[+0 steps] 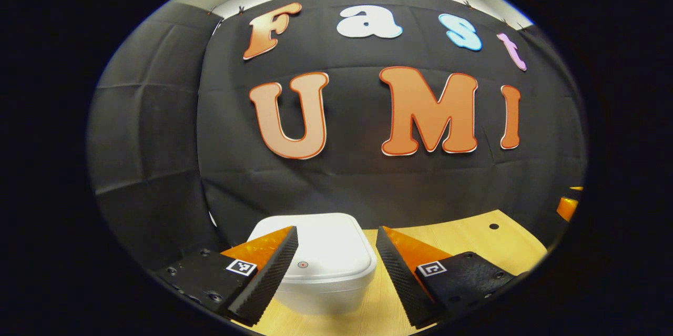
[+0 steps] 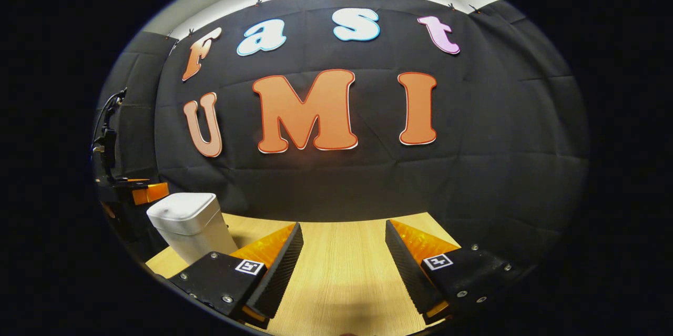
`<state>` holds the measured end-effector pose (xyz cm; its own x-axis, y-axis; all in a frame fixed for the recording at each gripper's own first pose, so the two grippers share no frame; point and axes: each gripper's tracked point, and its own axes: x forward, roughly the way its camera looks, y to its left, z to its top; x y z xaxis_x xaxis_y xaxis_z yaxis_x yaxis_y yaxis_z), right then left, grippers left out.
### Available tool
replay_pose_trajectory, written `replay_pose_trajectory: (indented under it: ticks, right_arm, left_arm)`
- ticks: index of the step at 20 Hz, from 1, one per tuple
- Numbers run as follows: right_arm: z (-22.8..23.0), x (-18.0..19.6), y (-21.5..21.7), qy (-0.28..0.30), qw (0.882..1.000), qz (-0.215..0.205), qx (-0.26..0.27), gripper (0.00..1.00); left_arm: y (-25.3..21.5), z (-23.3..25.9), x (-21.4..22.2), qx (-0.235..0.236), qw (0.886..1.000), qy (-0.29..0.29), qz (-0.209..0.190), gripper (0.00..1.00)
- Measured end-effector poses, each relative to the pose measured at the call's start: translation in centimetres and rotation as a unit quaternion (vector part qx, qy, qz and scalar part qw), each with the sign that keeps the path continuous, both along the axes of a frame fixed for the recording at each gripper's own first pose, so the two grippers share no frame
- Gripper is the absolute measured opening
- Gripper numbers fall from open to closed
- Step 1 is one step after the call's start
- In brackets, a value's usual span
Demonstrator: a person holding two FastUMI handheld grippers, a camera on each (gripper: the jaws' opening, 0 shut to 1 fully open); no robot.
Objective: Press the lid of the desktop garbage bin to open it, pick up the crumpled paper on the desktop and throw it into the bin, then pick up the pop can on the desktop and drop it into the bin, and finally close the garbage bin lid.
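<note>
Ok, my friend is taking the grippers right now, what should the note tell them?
Left gripper: open, holding nothing, hanging above the white garbage bin, whose lid is shut.
Right gripper: open, holding nothing, over bare wooden desktop, with the bin off to its left.
Crumpled paper and pop can: I can't see them from here, so I can't say whether they are in the bin or not.
Done: can't tell; a shut lid fits either the start or the end.
Left: if it's the start, press the lid open, drop in paper, then can, and close the lid.
</note>
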<state>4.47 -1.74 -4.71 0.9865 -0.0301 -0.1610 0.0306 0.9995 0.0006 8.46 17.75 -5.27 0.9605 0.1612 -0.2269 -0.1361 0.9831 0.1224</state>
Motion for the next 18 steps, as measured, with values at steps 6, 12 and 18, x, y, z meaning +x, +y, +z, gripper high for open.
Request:
replay_pose_trajectory:
  ticks: [6,12,18]
  right_arm:
    - [0.9,0.0,0.7,-0.01,1.0,0.012,-0.01,0.94]
    - [0.2,0.0,2.0,-0.006,1.0,0.029,-0.005,0.94]
    - [-0.4,-0.3,3.4,-0.006,0.999,0.039,-0.004,0.94]
  left_arm:
    - [-4.4,-0.2,-2.3,-0.019,0.999,-0.028,-0.01,0.96]
    - [-8.5,0.1,-4.3,-0.013,0.999,-0.047,-0.02,0.95]
    - [-11.8,0.0,-5.0,-0.015,0.997,-0.051,-0.047,0.95]
